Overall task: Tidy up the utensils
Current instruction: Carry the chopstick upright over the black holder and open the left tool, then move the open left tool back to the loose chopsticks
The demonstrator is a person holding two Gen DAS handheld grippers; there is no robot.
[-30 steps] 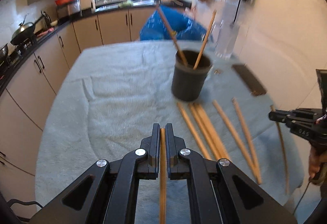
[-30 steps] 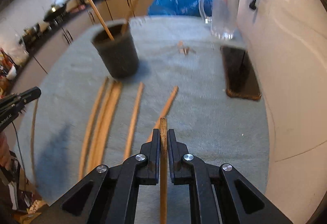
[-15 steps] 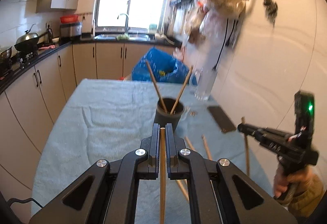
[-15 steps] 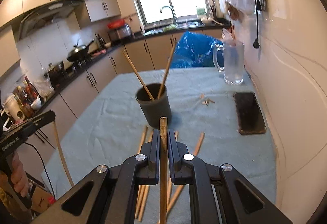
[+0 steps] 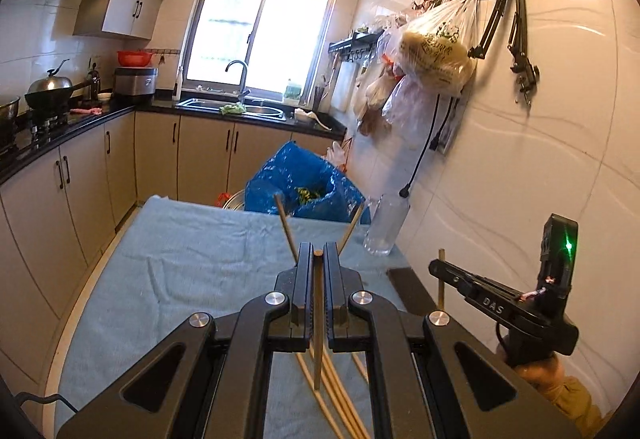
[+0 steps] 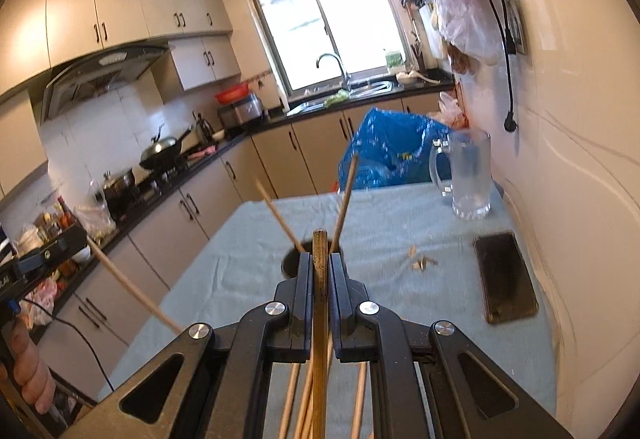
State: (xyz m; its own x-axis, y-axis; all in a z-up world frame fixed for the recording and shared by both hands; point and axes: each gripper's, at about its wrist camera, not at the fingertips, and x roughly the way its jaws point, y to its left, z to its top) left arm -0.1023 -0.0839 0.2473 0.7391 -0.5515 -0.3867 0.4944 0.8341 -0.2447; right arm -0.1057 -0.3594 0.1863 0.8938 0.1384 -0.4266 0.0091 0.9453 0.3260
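Note:
My left gripper (image 5: pixel 318 253) is shut on a wooden chopstick (image 5: pixel 317 319) and holds it up above the table. My right gripper (image 6: pixel 320 259) is shut on a darker chopstick (image 6: pixel 320 303); it shows in the left wrist view (image 5: pixel 434 267) at the right, its chopstick upright. The dark cup (image 6: pixel 290 259) sits just beyond the right gripper's fingers with two chopsticks (image 6: pixel 344 199) leaning out of it. In the left wrist view the cup is hidden behind the fingers and only the two sticks (image 5: pixel 286 227) show. Several chopsticks (image 5: pixel 336 399) lie on the blue-grey cloth (image 5: pixel 180 271) below.
A glass mug (image 6: pixel 470 175) stands at the far right of the table by the wall. A black phone (image 6: pixel 504 275) lies near the right edge. A blue bag (image 6: pixel 384 147) sits behind the table. Kitchen cabinets (image 5: pixel 80 175) run along the left.
Both grippers have risen and tilted up with their chopsticks over the last second. The cup has dropped low in both views, behind the fingers. Both stay shut.

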